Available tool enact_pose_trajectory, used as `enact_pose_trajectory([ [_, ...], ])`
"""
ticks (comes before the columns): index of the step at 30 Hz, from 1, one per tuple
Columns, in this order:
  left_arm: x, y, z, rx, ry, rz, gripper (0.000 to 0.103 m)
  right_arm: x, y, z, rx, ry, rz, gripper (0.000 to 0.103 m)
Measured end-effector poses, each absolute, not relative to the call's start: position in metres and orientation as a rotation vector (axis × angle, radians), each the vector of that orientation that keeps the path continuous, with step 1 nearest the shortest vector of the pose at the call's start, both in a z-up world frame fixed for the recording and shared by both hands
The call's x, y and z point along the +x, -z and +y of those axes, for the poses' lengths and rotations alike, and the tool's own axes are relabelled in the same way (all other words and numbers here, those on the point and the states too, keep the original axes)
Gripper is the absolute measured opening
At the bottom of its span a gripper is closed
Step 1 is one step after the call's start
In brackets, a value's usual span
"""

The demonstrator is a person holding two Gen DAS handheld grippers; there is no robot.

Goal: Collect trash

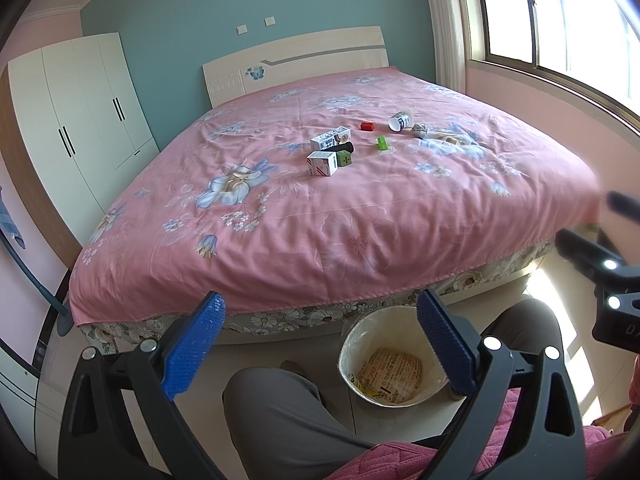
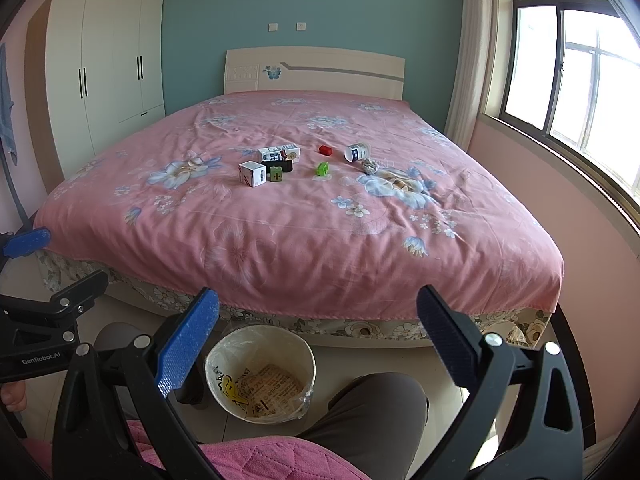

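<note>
Pink floral bedding covers the bed (image 2: 280,232), on whose middle the trash is scattered: two white cartons (image 2: 252,173), an overturned paper cup (image 2: 357,152), crumpled foil (image 2: 370,167), and small green (image 2: 322,168) and red (image 2: 325,150) pieces, while the lined waste bin (image 2: 260,372) is set on the floor at the bed's foot between the knees. Nothing is held, the left gripper (image 1: 320,344) and right gripper (image 2: 318,344) both being spread wide with fingers empty, so collection is judged not yet begun, and a long forward reach to a carton is called for. Only in the left view is the bin partly hidden behind a finger.

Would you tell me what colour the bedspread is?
The bedspread is pink with blue-and-white flowers; the right wrist view shows it best.
</note>
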State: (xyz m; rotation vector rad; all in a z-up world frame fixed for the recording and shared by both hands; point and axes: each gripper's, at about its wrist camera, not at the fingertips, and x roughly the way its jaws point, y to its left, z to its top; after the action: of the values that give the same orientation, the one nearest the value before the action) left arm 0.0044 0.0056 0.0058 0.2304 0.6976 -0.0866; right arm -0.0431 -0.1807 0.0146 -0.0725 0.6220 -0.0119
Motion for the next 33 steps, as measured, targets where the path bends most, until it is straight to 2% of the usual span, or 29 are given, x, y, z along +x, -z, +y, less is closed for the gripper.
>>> enact_pose_trajectory([
  [19, 0.003, 0.008, 0.014, 0.235, 0.083, 0.713, 0.098, -0.04, -0.009, -0.185, -0.095, 0.025, 0.624, 0.097],
  [33, 0.083, -0.007, 0.02, 0.138, 0.077, 0.739, 0.098, 0.033, -0.038, -0.197, -0.097, 0.029, 0.582, 0.097],
])
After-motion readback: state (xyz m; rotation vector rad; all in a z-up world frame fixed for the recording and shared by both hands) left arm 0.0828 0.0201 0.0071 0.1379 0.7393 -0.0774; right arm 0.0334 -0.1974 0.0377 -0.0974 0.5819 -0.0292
